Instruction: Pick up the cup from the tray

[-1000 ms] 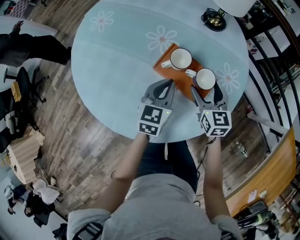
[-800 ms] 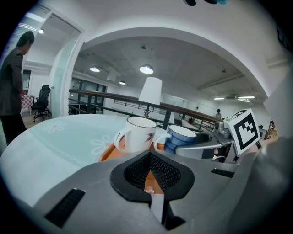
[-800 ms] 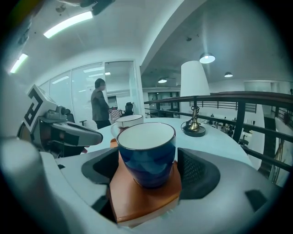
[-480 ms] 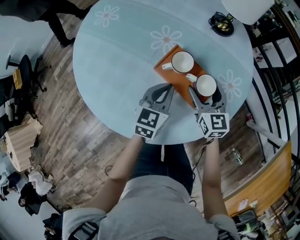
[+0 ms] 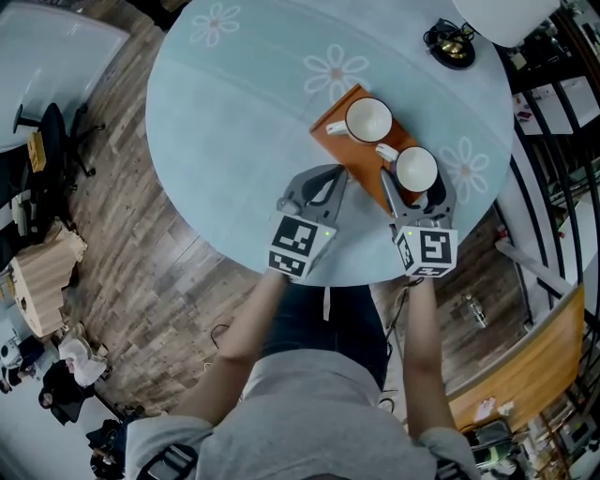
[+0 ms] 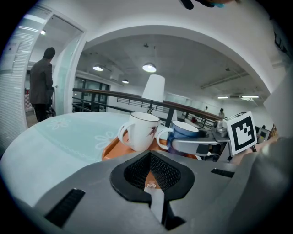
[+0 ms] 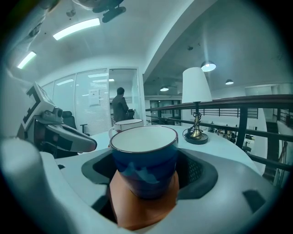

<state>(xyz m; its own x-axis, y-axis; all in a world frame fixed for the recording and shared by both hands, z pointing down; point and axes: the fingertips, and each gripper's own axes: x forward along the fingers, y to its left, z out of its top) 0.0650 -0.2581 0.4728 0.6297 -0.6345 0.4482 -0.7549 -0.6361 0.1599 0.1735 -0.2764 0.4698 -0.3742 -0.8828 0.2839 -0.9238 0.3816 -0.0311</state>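
An orange tray [image 5: 330, 138] on the round pale-blue table holds a white cup [image 5: 367, 119] and a blue cup [image 5: 415, 170] with a white inside. My right gripper [image 5: 412, 180] has a jaw on each side of the blue cup, which stands on the tray. In the right gripper view the blue cup [image 7: 144, 157] fills the gap, with dark space either side. My left gripper [image 5: 335, 174] is shut and holds nothing, its tip at the tray's near-left edge. The left gripper view shows the white cup [image 6: 139, 131] and the blue cup [image 6: 185, 130] ahead.
A table lamp [image 5: 497, 14] with its dark base [image 5: 453, 47] stands at the table's far right. The table's near edge [image 5: 234, 253] lies under my grippers. A railing runs along the right. A person [image 6: 42, 84] stands beyond the table.
My right gripper has slid slightly forward around the blue cup. The left gripper has stayed put and shut. A person at the upper left has walked out of the head view.
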